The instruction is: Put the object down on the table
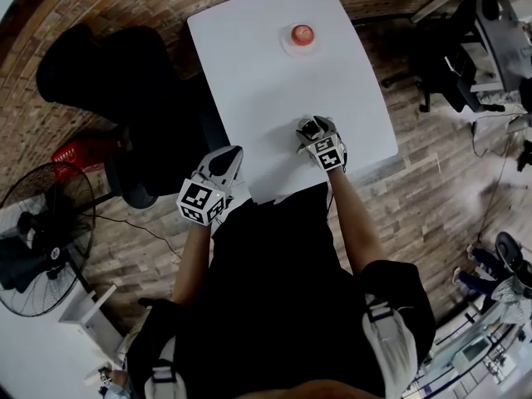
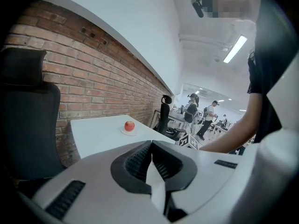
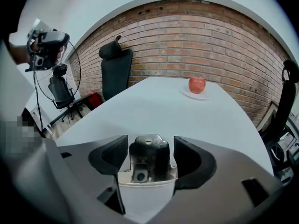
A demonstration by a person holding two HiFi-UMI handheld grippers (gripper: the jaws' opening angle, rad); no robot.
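White tabletop (image 1: 266, 73) fills the middle of what we see from the head view. Over its near right part, our right gripper (image 1: 314, 131) has its jaws closed against either side of a small dark object (image 3: 149, 155) with a shiny metal piece. We cannot tell whether it touches the table. Our left gripper (image 1: 226, 163) hangs off the table's near left edge, jaws pressed together on nothing. At the far end a red apple (image 1: 302, 33) sits on a small plate (image 1: 287, 46).
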